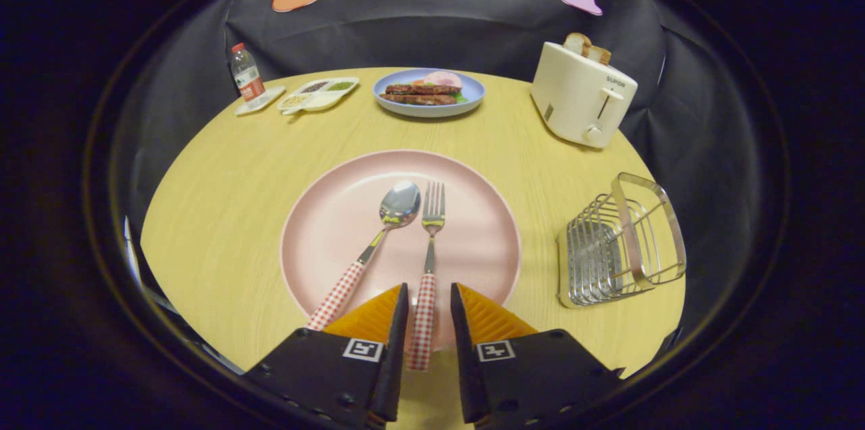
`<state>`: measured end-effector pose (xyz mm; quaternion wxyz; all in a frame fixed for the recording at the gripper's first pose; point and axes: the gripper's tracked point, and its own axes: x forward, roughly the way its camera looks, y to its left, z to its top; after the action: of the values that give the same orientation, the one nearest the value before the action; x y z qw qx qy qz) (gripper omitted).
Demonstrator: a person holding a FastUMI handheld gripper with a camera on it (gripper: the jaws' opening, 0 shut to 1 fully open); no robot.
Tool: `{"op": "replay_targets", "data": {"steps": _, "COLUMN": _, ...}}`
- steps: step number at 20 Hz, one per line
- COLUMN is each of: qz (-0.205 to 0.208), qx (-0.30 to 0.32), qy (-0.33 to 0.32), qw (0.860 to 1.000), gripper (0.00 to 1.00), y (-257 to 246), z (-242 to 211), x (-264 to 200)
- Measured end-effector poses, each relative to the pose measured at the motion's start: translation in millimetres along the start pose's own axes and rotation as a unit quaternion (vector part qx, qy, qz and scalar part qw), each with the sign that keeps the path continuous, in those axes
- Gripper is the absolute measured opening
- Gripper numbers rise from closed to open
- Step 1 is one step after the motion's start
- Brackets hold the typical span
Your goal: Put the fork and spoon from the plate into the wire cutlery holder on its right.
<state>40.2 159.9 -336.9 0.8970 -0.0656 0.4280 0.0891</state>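
A pink plate lies in the middle of the round wooden table. On it a spoon and a fork lie side by side, both with red-checked handles pointing toward me. The spoon lies left of the fork and slants left. My gripper is low over the plate's near rim, with one finger on each side of the fork's handle. The fingers are narrowly apart, and a slim gap shows on the handle's right side. The wire cutlery holder stands on the table right of the plate, beyond my right finger.
A cream toaster with bread in it stands at the far right. A blue plate of food sits at the far side, with a white divided tray and a water bottle to its left. The table edge runs close behind the holder.
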Motion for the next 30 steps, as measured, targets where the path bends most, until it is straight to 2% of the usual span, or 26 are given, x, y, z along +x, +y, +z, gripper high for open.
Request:
{"op": "replay_targets", "data": {"steps": 1, "qz": -0.004, "qx": 0.004, "qy": 0.006, "qw": 1.0, "gripper": 0.31, "y": -2.6, "z": -1.7, "x": 1.6}}
{"op": "replay_targets", "data": {"steps": 3, "qz": -0.005, "qx": 0.016, "qy": 0.02, "qw": 1.0, "gripper": 0.12, "y": -3.6, "z": -4.4, "x": 6.0}}
{"op": "replay_targets", "data": {"steps": 4, "qz": -0.005, "qx": 0.024, "qy": 0.023, "qw": 0.999, "gripper": 0.13, "y": -4.4, "z": -0.9, "x": 3.6}}
{"op": "replay_targets", "data": {"steps": 5, "qz": -0.008, "qx": 0.031, "qy": 0.026, "qw": 0.999, "gripper": 0.05, "y": -7.0, "z": -0.1, "x": -0.5}}
{"op": "replay_targets", "data": {"steps": 8, "qz": 0.0, "qx": 0.047, "qy": 0.027, "qw": 0.999, "gripper": 0.05, "y": -10.9, "z": 13.7, "x": -17.0}}
{"op": "replay_targets", "data": {"steps": 12, "qz": 0.021, "qx": 0.06, "qy": 0.02, "qw": 0.998, "gripper": 0.05, "y": -25.6, "z": 55.9, "x": -69.5}}
{"op": "replay_targets", "data": {"steps": 17, "qz": 0.014, "qx": 0.069, "qy": 0.036, "qw": 0.997, "gripper": 0.05, "y": -94.3, "z": 102.2, "x": -141.6}}
{"op": "replay_targets", "data": {"steps": 20, "qz": -0.004, "qx": 0.069, "qy": 0.084, "qw": 0.994, "gripper": 0.04, "y": -138.7, "z": 92.8, "x": -168.2}}
{"op": "replay_targets", "data": {"steps": 23, "qz": 0.001, "qx": 0.095, "qy": 0.164, "qw": 0.982, "gripper": 0.05, "y": -157.0, "z": 67.1, "x": -177.0}}
{"op": "replay_targets", "data": {"steps": 27, "qz": -0.005, "qx": 0.091, "qy": 0.238, "qw": 0.967, "gripper": 0.04, "y": -173.6, "z": 44.8, "x": -164.4}}
{"op": "replay_targets", "data": {"steps": 30, "qz": 0.013, "qx": 0.11, "qy": 0.296, "qw": 0.949, "gripper": 0.05, "y": -165.6, "z": 33.3, "x": -152.7}}
